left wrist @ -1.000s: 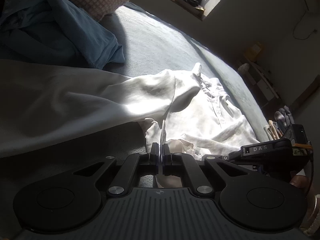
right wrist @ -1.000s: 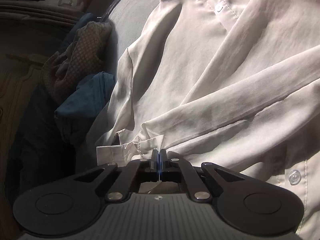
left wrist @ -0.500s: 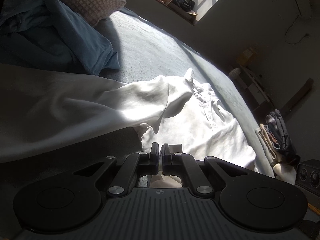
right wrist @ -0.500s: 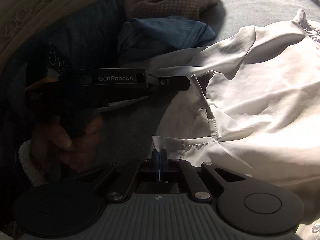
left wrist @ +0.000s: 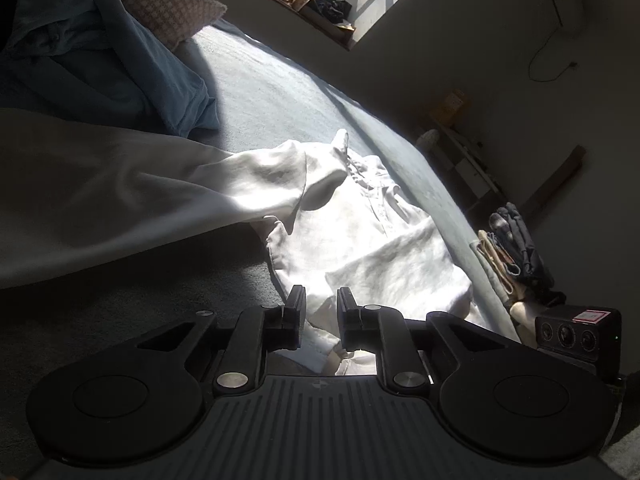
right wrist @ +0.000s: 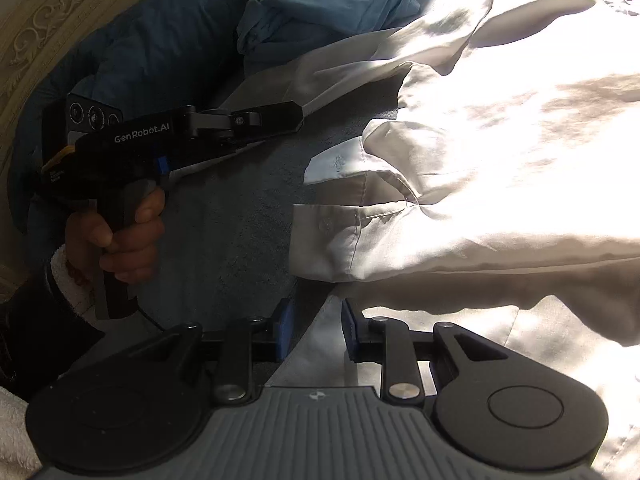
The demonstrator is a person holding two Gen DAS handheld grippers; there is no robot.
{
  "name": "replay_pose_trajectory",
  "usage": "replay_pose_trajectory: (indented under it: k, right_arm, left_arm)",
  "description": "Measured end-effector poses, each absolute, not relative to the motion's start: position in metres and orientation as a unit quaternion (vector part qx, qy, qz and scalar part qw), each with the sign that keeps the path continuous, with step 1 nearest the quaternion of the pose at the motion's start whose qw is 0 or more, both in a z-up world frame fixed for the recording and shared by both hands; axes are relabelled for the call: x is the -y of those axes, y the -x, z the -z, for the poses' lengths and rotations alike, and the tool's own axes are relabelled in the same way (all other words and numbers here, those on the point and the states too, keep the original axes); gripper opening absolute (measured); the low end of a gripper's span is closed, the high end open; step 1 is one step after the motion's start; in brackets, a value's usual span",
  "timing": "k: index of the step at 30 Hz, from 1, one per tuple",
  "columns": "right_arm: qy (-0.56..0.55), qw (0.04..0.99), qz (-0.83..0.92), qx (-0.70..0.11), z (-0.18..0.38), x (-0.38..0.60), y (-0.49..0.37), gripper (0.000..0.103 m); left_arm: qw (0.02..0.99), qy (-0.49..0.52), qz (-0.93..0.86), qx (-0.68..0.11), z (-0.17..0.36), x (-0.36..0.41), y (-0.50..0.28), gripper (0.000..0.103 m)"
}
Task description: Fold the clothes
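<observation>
grey bed (left wrist: 280, 92) holds white shirt (left wrist: 360, 240), blue garment (left wrist: 120, 60).

Smooth, thin, matt white cloth in the shirt (left wrist: 360, 248). Fuzzy, matt grey cover on the bed (left wrist: 280, 92). Matt black plastic on the left gripper (left wrist: 319, 312), bright metal pins.

One white shirt (left wrist: 372, 248) lies on one bed (left wrist: 280, 92). One blue garment (left wrist: 108, 68) and one checked cloth (left wrist: 176, 12), possibly a pillow, lie nearby. Two claws: left claw (left wrist: 318, 308), right claw (right wrist: 316, 326).
</observation>
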State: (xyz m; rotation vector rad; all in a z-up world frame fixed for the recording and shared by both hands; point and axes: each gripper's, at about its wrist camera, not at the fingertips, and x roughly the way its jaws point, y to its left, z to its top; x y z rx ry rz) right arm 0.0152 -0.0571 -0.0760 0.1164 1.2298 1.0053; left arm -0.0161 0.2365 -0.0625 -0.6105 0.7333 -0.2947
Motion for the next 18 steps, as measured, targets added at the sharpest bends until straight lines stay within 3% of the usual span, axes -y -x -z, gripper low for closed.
replay_pose_trajectory:
  k: [8, 15, 17, 18]
  right_arm:
    - [-0.187, 0.748, -0.333, -0.543, 0.073, 0.150, -0.043, 0.037]
    - [-0.337, 0.792, -0.151, -0.485, 0.077, 0.272, -0.067, 0.037]
    - [-0.384, 0.798, -0.094, -0.455, 0.082, 0.306, -0.078, 0.038]
    - [-0.405, 0.796, -0.078, -0.444, 0.084, 0.318, -0.081, 0.038]
  left_arm:
    - [0.843, 0.331, 0.134, -0.403, 0.085, -0.237, -0.017, 0.052]
    - [0.850, 0.241, 0.144, -0.446, 0.089, -0.206, -0.026, 0.052]
    - [0.853, 0.225, 0.138, -0.450, 0.089, -0.201, -0.025, 0.047]
    - [0.854, 0.222, 0.133, -0.451, 0.089, -0.200, -0.025, 0.039]
